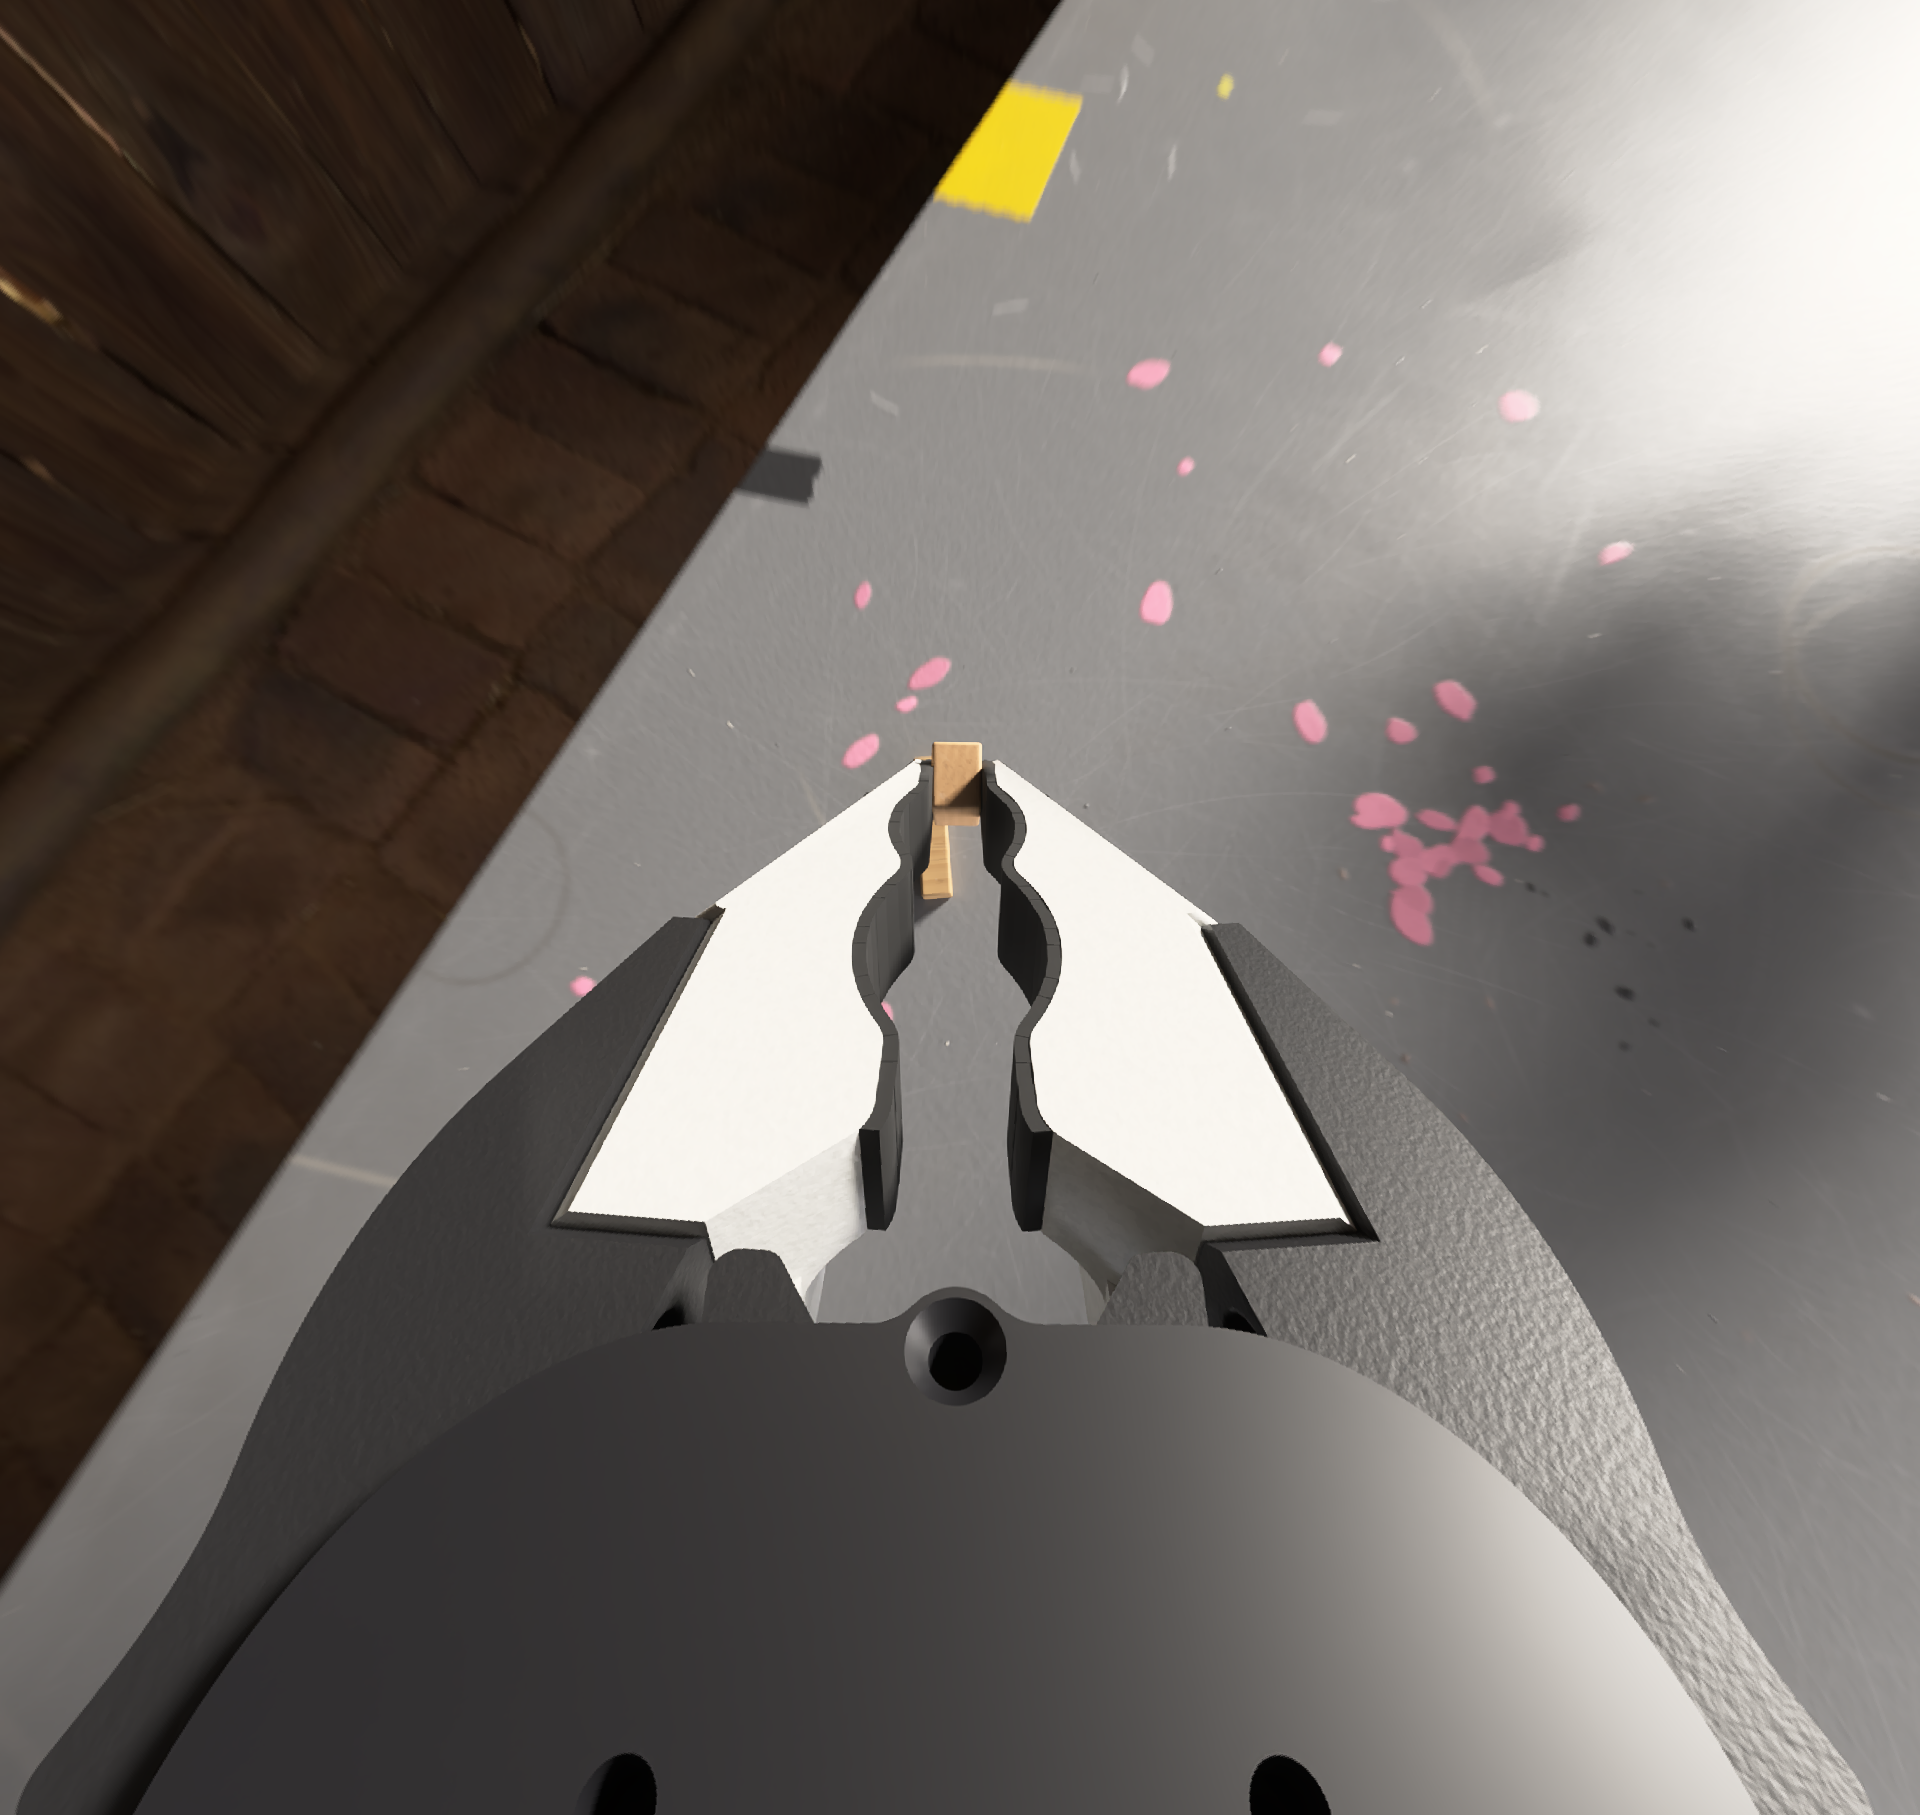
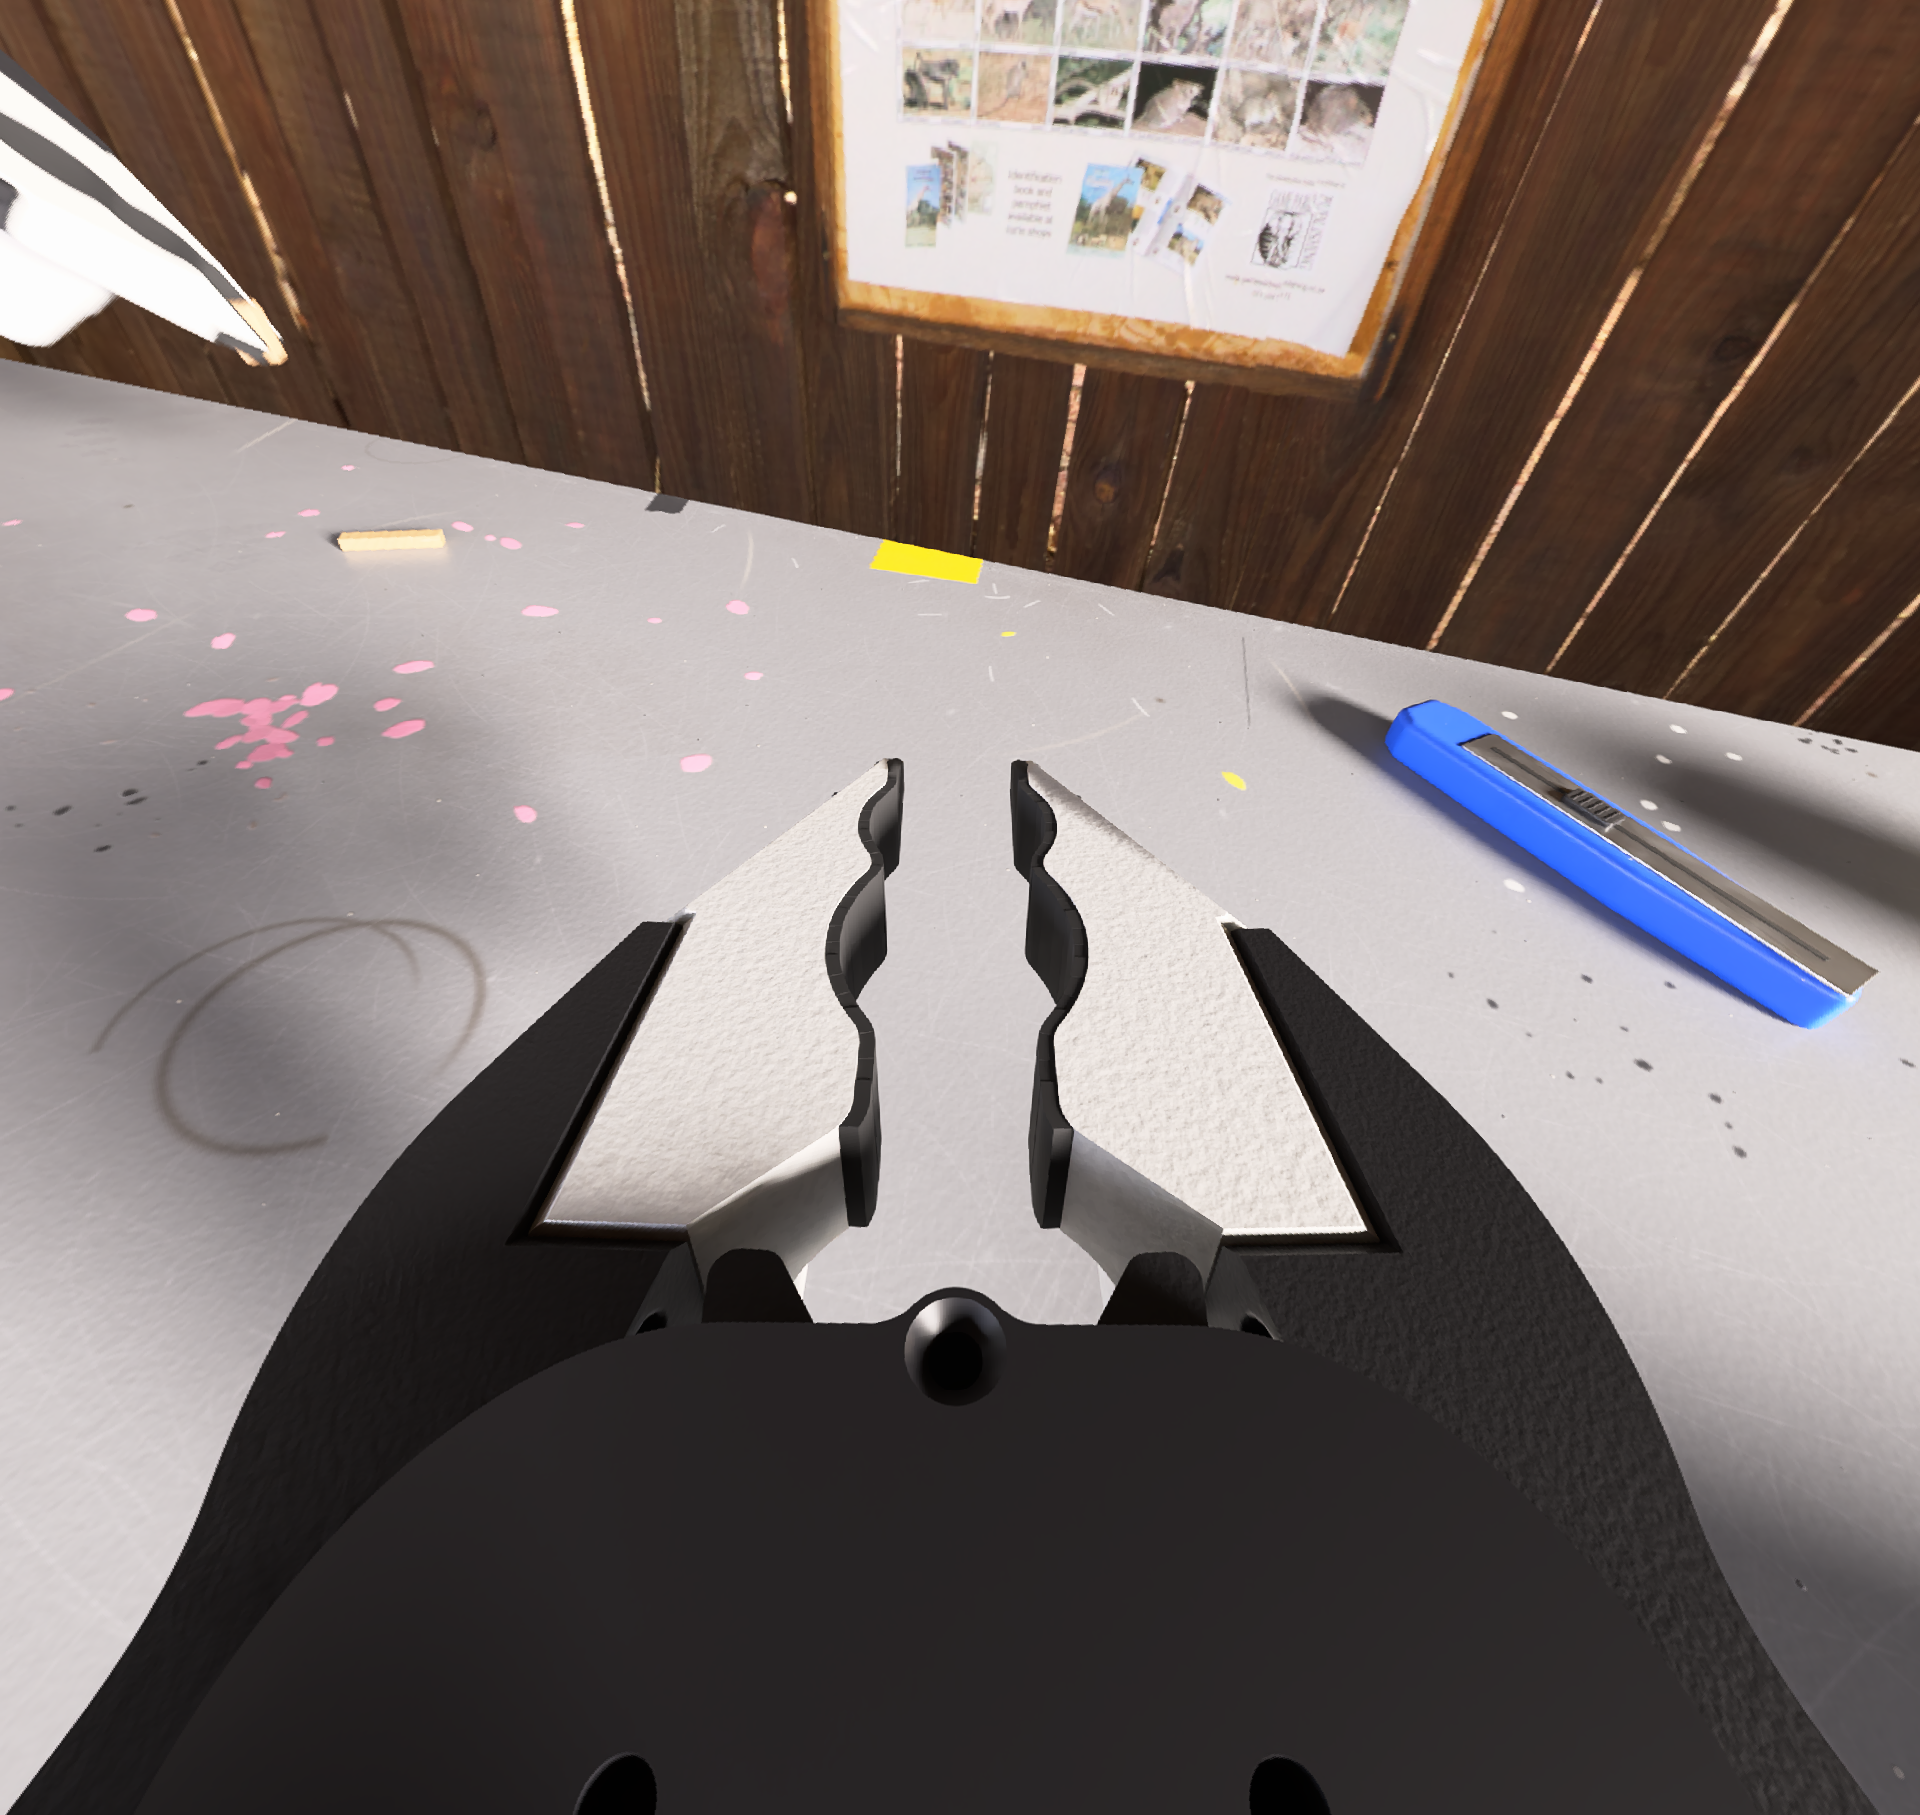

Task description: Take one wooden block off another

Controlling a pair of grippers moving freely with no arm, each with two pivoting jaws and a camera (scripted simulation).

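My left gripper [image 1: 957, 773] is shut on a small light wooden block [image 1: 957, 766], pinched at the fingertips. In the gap between its fingers, lower down, a second wooden block [image 1: 938, 866] shows as a thin slat. In the right wrist view this second block [image 2: 391, 540] lies flat on the grey table [image 2: 727, 685] at the far left. The left gripper [image 2: 260, 342] hangs in the air above and left of it, clear of the table. My right gripper [image 2: 956, 778] is open and empty over the middle of the table.
A blue utility knife [image 2: 1621, 851] lies at the right. A yellow tape patch [image 2: 928, 560] sits by the table's far edge, also in the left wrist view [image 1: 1008, 155]. A plank wall with a framed poster [image 2: 1143, 103] stands behind. Pink paint spots [image 2: 270, 721] mark the table.
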